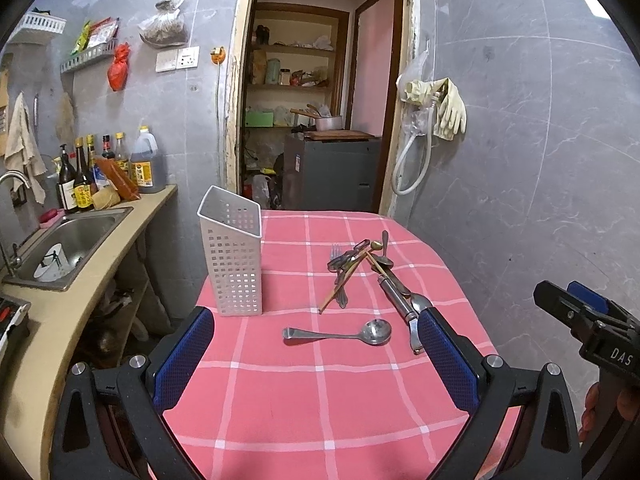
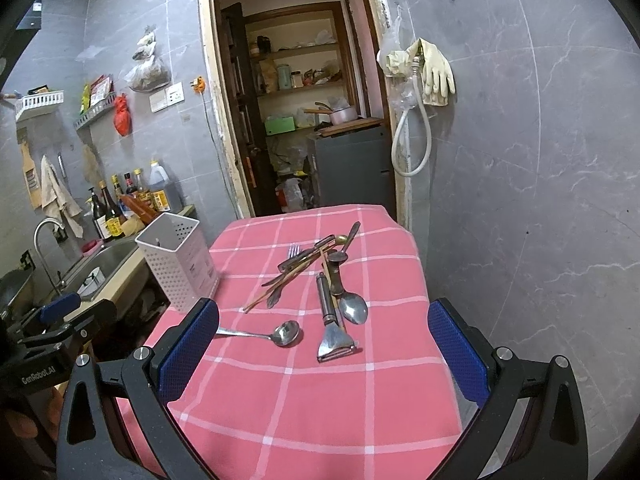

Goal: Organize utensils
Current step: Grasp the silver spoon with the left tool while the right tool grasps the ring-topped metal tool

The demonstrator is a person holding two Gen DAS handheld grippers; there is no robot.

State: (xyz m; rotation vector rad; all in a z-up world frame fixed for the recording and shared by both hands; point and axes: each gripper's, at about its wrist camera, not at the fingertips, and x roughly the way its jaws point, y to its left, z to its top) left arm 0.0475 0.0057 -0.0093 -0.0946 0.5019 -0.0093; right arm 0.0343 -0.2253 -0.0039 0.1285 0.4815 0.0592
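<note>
Both claws wide open, nothing held, hovering at the near edge of the surface (image 1: 280,408). Left claw (image 1: 316,364); right claw (image 2: 324,360).

Nothing sorted yet, by the look of it: caddy (image 1: 234,256) appears empty, standing upright at 10 o'clock from the spoon in the left view, close to the surface's left edge.

Spoon (image 1: 340,334) lies alone, flat, handle to 9 o'clock, bowl to 3. Easiest first pick, I'd say. Take it mid-handle, pads across the narrow width, then tip handle-down or bowl-down into the caddy from above. Polished steel on cloth is thin and slick, so the fingers need to press into the cloth to get under it.

Peeler (image 2: 332,320) sits just right of the spoon, blade end nearest, round ribbed handle pointing to 12. A second spoon (image 2: 352,306) touches its right side. Grab the handle, not the blade.

Pile (image 1: 356,264) at 12 o'clock: fork, chopsticks, more spoons, crossed and overlapping. Exact count unclear. Pulling one will probably drag its neighbours; leave it until the loose items are done, take the top pieces first.

Materials: caddy is white perforated plastic, square section, slanted rim, light, so it may tip if knocked. Cloth is pink check, soft, could bunch. Chopsticks look wooden.
</note>
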